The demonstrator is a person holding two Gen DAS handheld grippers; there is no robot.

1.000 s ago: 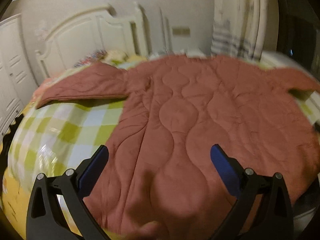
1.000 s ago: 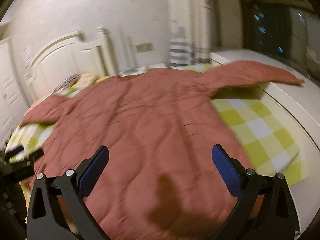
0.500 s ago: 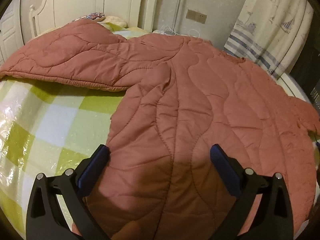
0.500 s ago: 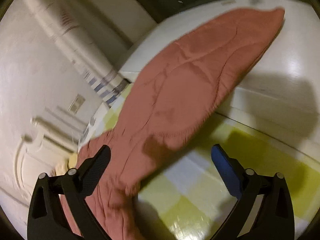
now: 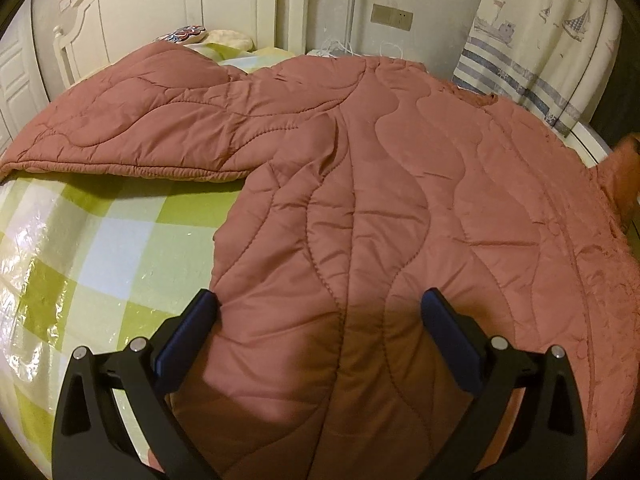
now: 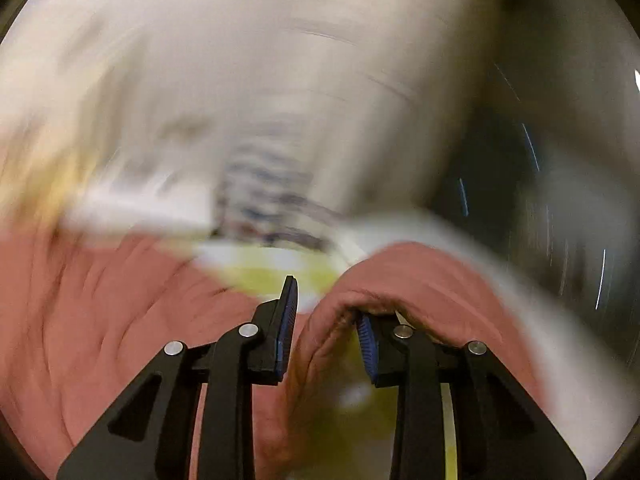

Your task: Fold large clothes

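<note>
Your left tool hangs with its two blue-padded fingers spread wide, gripping nothing. It hovers over the near hem of a large rust-pink quilted jacket, and its shadow falls on the fabric between the fingers. The left finger sits right at the jacket's side edge, where the fabric meets the bed.

The jacket lies spread flat across the bed, wavy stitch lines running along its body. One sleeve stretches out to the left, flat on the green, white and yellow checked bedcover. On the far right edge of this view, a bit of the other sleeve shows, standing up from the surface.

Beyond the jacket you have a cream headboard, a patterned pillow beside it, a wall switch plate and a curtain with blue stripes and small boats.

Your right tool is drawn in narrow, its fingers pinching a raised fold of the same jacket's sleeve. The fabric humps up over the right finger and drapes down between the two pads. This view is heavily blurred. You can still make out the jacket's body to the left, a patch of the green bedcover just past the fingertips, and the striped curtain farther back. Everything else on that side is too smeared to tell.
</note>
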